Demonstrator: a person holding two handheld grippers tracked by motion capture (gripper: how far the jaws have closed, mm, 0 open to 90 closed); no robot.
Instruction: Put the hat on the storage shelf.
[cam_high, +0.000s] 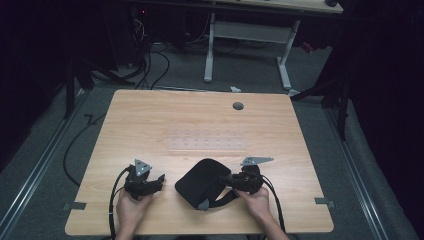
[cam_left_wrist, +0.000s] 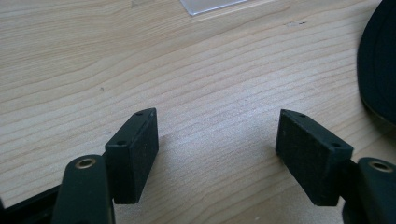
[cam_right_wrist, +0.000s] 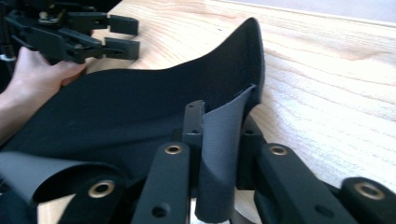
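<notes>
- Pinching a grey strap (cam_right_wrist: 223, 154) between its fingers (cam_right_wrist: 192, 122), the right gripper (cam_high: 239, 181) is clamped on the edge of a black cap (cam_high: 200, 182); the strap stands up between the two pads in the right gripper view.
- The left gripper (cam_high: 150, 182) has its fingers (cam_left_wrist: 135, 151) spread apart over bare wood, holding nothing; the cap's rim lies just beside them, apart from the pads.
- The cap rests on the surface (cam_high: 200, 120) near the front edge, between the two grippers.
- The step in hand looks like securing the cap at one side.
- The next move probably calls for the left gripper to reach across and close on the cap's free edge.
- A clear sheet (cam_high: 206, 141) lies farther back, well apart.
</notes>
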